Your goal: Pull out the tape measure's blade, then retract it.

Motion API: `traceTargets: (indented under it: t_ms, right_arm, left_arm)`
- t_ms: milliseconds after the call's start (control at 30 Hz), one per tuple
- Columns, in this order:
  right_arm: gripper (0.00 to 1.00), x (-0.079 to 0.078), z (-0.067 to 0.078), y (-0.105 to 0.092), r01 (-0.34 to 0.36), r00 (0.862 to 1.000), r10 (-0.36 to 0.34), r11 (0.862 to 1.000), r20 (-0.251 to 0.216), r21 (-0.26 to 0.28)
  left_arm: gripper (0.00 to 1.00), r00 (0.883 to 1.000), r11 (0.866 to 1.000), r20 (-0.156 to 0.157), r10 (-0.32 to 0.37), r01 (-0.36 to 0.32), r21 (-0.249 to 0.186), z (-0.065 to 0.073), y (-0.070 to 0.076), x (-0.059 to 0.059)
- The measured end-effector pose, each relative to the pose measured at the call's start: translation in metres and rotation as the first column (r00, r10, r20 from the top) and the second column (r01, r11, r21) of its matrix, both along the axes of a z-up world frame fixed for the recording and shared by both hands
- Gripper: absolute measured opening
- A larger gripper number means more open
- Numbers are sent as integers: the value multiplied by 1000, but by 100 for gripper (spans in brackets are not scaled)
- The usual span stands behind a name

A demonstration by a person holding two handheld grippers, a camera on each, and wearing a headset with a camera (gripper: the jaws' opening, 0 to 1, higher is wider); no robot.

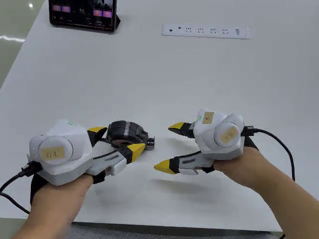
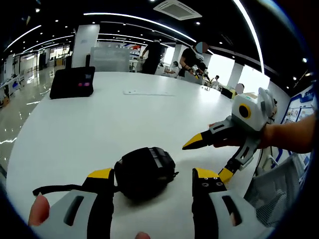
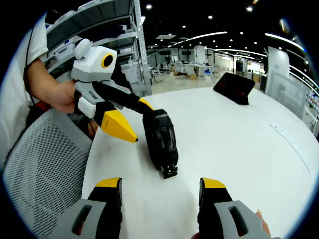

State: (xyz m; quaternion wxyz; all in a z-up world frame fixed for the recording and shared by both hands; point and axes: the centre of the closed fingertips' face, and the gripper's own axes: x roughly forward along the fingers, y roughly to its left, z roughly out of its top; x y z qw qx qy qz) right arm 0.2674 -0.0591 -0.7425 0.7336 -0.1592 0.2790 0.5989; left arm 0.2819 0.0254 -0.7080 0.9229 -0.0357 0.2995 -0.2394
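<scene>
Nearest, a left hand [image 1: 57, 201] and a right hand [image 1: 245, 168] each hold a white gripper with black, yellow-tipped jaws low over the near part of a white table [image 1: 149, 74]. In the right gripper view a grey mesh chair [image 3: 45, 164] sits just off the table's near edge.

The left gripper [image 1: 116, 139] has its jaws spread wide, one on each side of the tape [image 1: 127, 132]. In the left gripper view the case lies between the two tips. It is close against the left jaw, and bare table shows between it and the right jaw, so it is straddled, not clamped. The tape is a black, rounded case resting on the table at near left. Its blade is wound in, and only the small end hook [image 3: 169, 173] sticks out, pointing right.

The right gripper [image 1: 168, 147] is just right of that hook and apart from it. Its jaws are also wide and hold nothing, and the hook lies in line with the gap between them.

Far across the table, a white power strip [image 1: 205, 31] lies flat at far right. A dark screen [image 1: 83, 12] with pink lit patches stands propped at far left. Past the table, in the left gripper view, people [image 2: 192, 59] stand in a large lit hall.
</scene>
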Motion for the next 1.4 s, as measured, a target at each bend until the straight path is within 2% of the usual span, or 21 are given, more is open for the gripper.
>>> traceTargets:
  t_ms: [100, 167, 233, 300, 433, 667, 733, 1067, 1300, 1367, 1400]
  right_arm:
    - [63, 1, 4, -6, 13, 1000, -13, 1000, 8, -1]
    - [64, 2, 8, -11, 28, 1000, -28, 1000, 4, 9]
    - [65, 3, 12, -16, 51, 999, -52, 998, 7, 23]
    - [66, 1, 15, -19, 62, 998, -61, 997, -15, 49]
    - [68, -1, 14, -34, 83, 997, -82, 996, -9, 39]
    - [73, 0, 25, -53, 137, 991, -136, 988, -14, 69]
    - [73, -1, 26, -58, 141, 990, -141, 988, -5, 63]
    - [80, -7, 39, -77, 186, 983, -186, 979, -3, 83]
    - [82, -13, 40, -89, 210, 978, -210, 975, -7, 77]
    - [83, -14, 42, -92, 219, 976, -219, 973, -7, 76]
    - [84, -14, 42, -94, 226, 974, -226, 971, -9, 76]
  left_arm:
    - [60, 1000, 999, 9, -26, 26, 27, 3, 3, -3]
    - [61, 999, 999, 13, -36, 36, 17, 7, 4, -5]
    - [61, 999, 998, 22, -49, 49, 30, 10, 7, -6]
    - [62, 998, 998, 25, -62, 61, 26, 11, 7, -7]
    - [63, 997, 997, 21, -77, 76, 33, 12, 12, -10]
    - [64, 994, 993, 20, -106, 105, 57, 12, 19, -15]
    - [68, 994, 992, 28, -109, 107, 60, 14, 20, -15]
    - [80, 989, 988, 29, -146, 144, 60, 18, 26, -19]
    - [88, 985, 985, 29, -170, 169, 42, 21, 27, -23]
    - [91, 984, 983, 33, -176, 174, 52, 22, 28, -24]
    - [90, 983, 981, 27, -182, 180, 71, 20, 31, -25]
